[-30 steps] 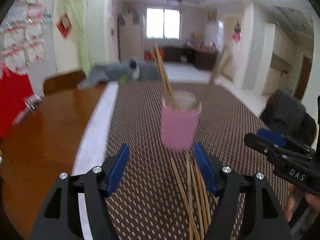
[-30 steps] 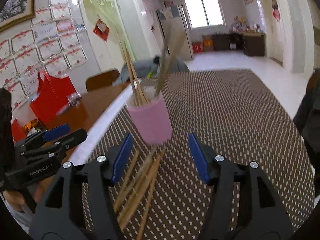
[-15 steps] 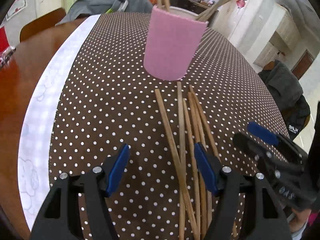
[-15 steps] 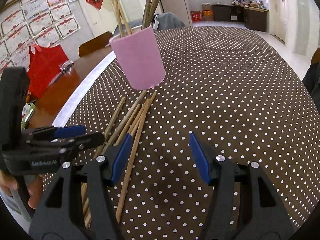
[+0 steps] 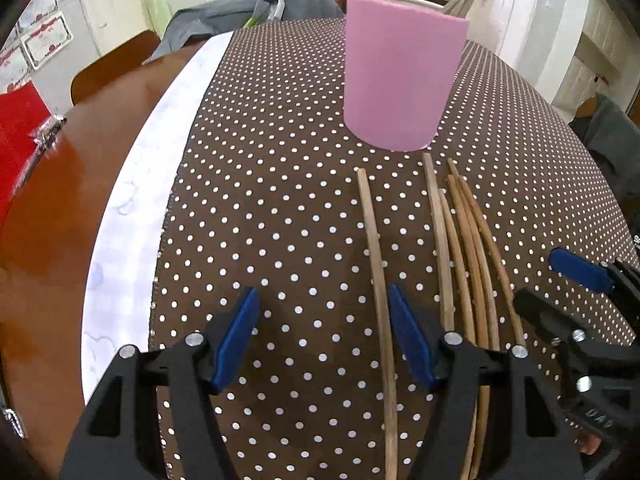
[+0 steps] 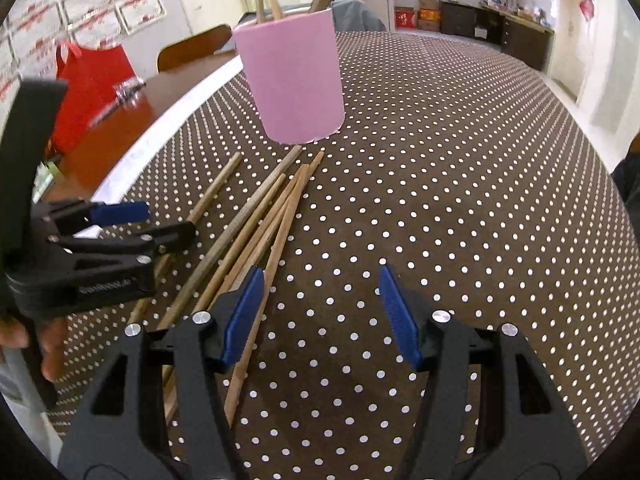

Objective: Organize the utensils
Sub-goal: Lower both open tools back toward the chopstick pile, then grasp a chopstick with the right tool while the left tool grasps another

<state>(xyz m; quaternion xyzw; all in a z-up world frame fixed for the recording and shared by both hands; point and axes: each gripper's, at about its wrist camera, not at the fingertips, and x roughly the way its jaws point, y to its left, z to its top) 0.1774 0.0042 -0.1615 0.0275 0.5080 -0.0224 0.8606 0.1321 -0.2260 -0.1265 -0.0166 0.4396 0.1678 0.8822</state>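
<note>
A pink cup point(image 5: 402, 72) point(image 6: 294, 80) stands upright on the dotted brown tablecloth point(image 5: 280, 208) with several wooden chopsticks sticking out of its top. Several loose chopsticks point(image 5: 460, 248) point(image 6: 260, 224) lie on the cloth in front of the cup. My left gripper point(image 5: 322, 338) hovers open just left of the bundle, one chopstick point(image 5: 376, 264) running along its right finger; nothing sits between the pads. My right gripper point(image 6: 322, 314) is open over bare cloth to the right of the bundle, its left finger over chopstick ends. Each gripper shows in the other's view point(image 5: 576, 280) point(image 6: 116, 232).
A white cloth border point(image 5: 132, 220) edges the tablecloth, with bare wooden tabletop point(image 5: 48, 208) beyond it. A red bag point(image 6: 88, 80) and a chair back point(image 5: 116, 68) stand at the left. Grey clothing point(image 5: 240, 16) lies at the table's far end.
Both grippers have tipped downward and sunk toward the table; the views swung from the room to the cup and loose chopsticks, which now appear closer. Their jaw openings look unchanged.
</note>
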